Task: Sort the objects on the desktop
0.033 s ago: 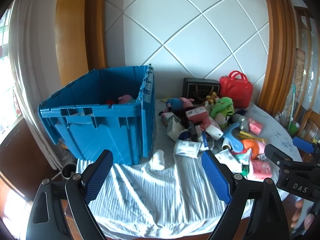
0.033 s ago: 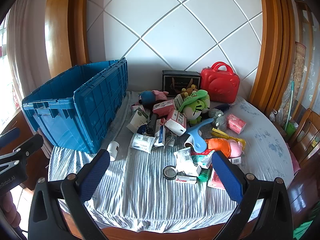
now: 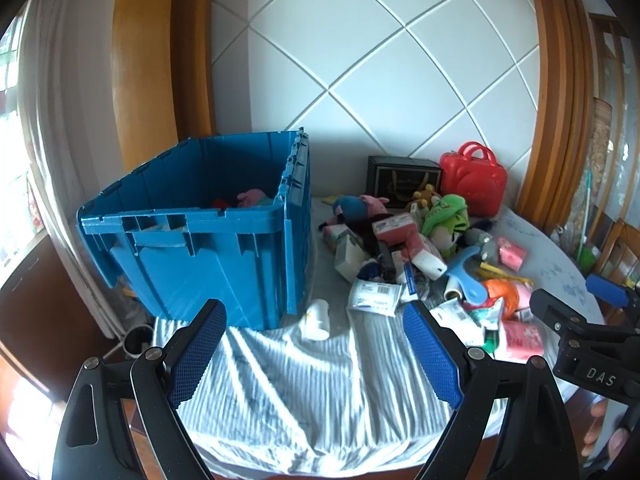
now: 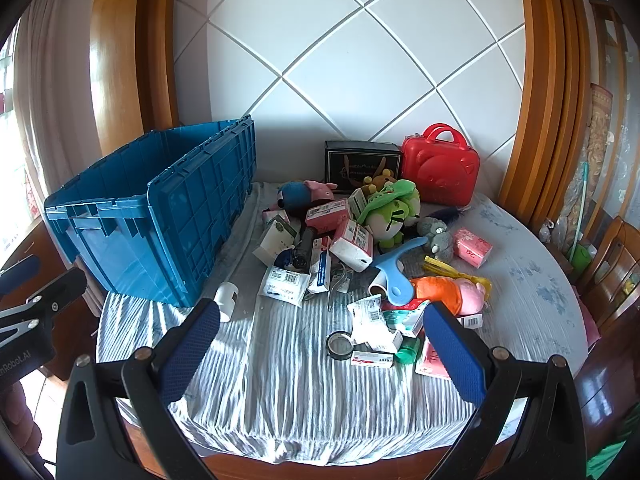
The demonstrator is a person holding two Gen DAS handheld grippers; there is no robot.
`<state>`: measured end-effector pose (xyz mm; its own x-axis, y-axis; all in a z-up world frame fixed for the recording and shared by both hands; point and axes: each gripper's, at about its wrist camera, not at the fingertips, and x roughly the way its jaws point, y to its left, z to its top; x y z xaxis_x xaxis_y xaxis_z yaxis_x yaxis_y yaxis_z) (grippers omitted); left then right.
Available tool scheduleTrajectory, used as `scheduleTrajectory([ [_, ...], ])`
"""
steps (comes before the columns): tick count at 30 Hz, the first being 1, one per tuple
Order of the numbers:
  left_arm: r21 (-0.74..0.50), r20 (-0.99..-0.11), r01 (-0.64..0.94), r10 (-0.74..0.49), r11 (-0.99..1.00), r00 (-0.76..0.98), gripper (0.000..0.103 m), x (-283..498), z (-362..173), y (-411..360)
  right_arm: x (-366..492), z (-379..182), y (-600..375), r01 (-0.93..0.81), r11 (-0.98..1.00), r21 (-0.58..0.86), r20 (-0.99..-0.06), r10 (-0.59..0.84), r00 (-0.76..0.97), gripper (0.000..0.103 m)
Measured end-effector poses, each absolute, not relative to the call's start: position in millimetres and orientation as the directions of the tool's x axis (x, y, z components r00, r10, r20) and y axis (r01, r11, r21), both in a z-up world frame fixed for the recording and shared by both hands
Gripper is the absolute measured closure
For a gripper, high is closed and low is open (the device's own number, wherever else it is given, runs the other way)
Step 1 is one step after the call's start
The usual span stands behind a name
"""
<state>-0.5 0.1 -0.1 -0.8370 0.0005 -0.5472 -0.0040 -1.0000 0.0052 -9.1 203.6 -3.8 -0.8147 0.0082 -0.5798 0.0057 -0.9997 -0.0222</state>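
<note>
Nothing has moved since the earlier frame: both grippers hang where they were, short of the table's near edge. The left gripper has its blue-padded fingers spread wide with nothing between them, and the right gripper is spread and empty too.

The tall blue plastic crate stands at the table's left edge on the striped cloth, and a pink plush toy already lies inside it. The rest is heaped from the table's middle to its right: a green plush frog, small pink-and-white cardboard boxes, a flat white paper packet, a blue plastic scoop-shaped tool, an orange plush toy. A small white plastic bottle lies on its side just beside the crate's near corner; a roll of clear tape sits nearer the front edge.

All of this looks light. I'd judge the plush soft and easy to pinch anywhere on the body, the boxes stiff but crushable and best taken across their narrow faces, and the bottle smooth and apt to roll, so across its middle.
</note>
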Motion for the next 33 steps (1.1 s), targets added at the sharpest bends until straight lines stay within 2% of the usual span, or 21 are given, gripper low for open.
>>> scheduleTrajectory([
  [33,0.015,-0.564,0.012,-0.018,-1.000,-0.826,0.012,-16,-6,-11,-15,-12,201,-0.001,-1.000,-0.023,-0.588,0.014,-0.809,0.000],
])
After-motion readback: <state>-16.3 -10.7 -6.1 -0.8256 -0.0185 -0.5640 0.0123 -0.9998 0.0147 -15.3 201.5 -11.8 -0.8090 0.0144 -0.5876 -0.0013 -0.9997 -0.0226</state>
